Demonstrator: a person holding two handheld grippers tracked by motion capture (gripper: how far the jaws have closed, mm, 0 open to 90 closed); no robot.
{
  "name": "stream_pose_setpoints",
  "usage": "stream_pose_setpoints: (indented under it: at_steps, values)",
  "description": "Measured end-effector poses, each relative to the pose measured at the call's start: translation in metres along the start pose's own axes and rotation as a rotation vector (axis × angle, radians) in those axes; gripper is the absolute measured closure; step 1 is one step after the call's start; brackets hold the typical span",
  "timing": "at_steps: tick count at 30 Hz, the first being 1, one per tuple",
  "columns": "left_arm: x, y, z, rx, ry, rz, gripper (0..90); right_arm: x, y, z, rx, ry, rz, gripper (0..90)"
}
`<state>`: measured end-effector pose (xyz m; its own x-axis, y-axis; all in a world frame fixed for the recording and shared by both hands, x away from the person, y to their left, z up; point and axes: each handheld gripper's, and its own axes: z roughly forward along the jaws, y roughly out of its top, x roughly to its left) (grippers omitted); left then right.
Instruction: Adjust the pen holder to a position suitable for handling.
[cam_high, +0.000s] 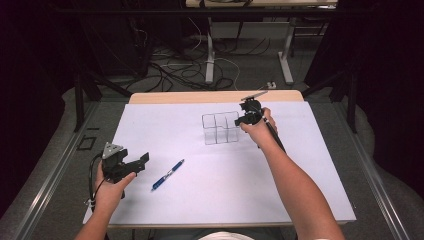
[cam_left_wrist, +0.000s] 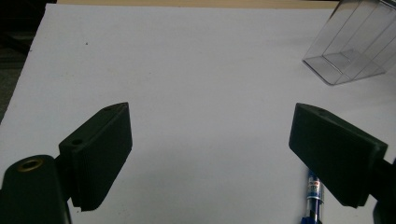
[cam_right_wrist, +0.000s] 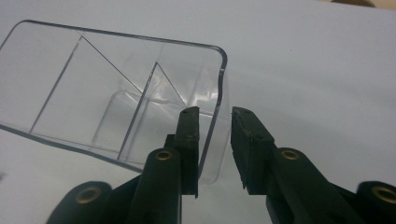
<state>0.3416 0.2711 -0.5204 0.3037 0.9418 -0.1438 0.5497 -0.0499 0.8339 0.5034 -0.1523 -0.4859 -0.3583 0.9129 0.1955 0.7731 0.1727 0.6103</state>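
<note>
Overhead, white table (cam_high: 225, 190), cabled floor (cam_high: 175, 70), right gripper (cam_high: 246, 118) fingers seemingly unclenched astride clear organizer (cam_high: 220, 128) wall.

pen (cam_left_wrist: 314, 196): cut by bottom edge, half behind jaw | clear organizer (cam_left_wrist: 355, 42): cropped at right edge

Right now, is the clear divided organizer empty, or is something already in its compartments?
Empty. Through the clear divided organizer only the white table sheet shows in every compartment, and the blue pen lies outside it on the sheet.
</note>
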Motion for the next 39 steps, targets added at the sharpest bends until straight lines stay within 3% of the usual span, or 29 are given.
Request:
stream_pose_setpoints:
  at_steps: [5, 6, 7, 10, 11, 19, 20, 26, 27, 36, 39]
  values:
    - [0.000, 0.000, 0.000, -0.001, -0.001, 0.003, 13.3, 0.001, 0.000, -0.002, 0.036, 0.012, 0.052, 76.3]
    - [-0.001, 0.000, 0.001, -0.001, -0.001, 0.003, 13.3, 0.001, 0.001, -0.003, 0.052, 0.013, 0.074, 77.3]
    - [-0.001, 0.000, 0.001, -0.003, -0.001, 0.001, 13.3, 0.002, 0.002, -0.003, 0.066, 0.011, 0.128, 79.3]
    - [0.000, 0.000, 0.000, -0.001, -0.001, 0.002, 13.3, 0.001, 0.004, -0.004, 0.075, 0.006, 0.155, 80.8]
    - [0.000, 0.000, 0.000, 0.000, -0.002, 0.002, 13.3, 0.001, 0.005, -0.006, 0.079, 0.005, 0.191, 81.8]
    - [0.000, 0.000, 0.000, 0.000, -0.003, 0.001, 13.4, 0.003, 0.007, -0.008, 0.123, -0.012, 0.248, 83.2]
    - [0.000, 0.000, 0.000, -0.003, -0.002, -0.002, 13.4, 0.002, 0.008, -0.008, 0.137, -0.011, 0.274, 83.2]
    - [0.000, 0.000, 0.001, 0.000, -0.003, -0.005, 13.4, 0.003, 0.011, -0.009, 0.163, -0.010, 0.302, 83.7]
    - [0.000, 0.000, 0.001, 0.001, -0.003, -0.002, 13.4, 0.003, 0.011, -0.008, 0.179, -0.028, 0.304, 83.6]
    - [0.000, 0.000, 0.000, -0.005, -0.003, -0.005, 13.4, 0.008, 0.013, -0.008, 0.199, 0.015, 0.327, 83.0]
    - [0.000, 0.000, 0.000, -0.005, -0.002, -0.003, 13.4, 0.009, 0.012, -0.007, 0.202, 0.009, 0.296, 82.8]
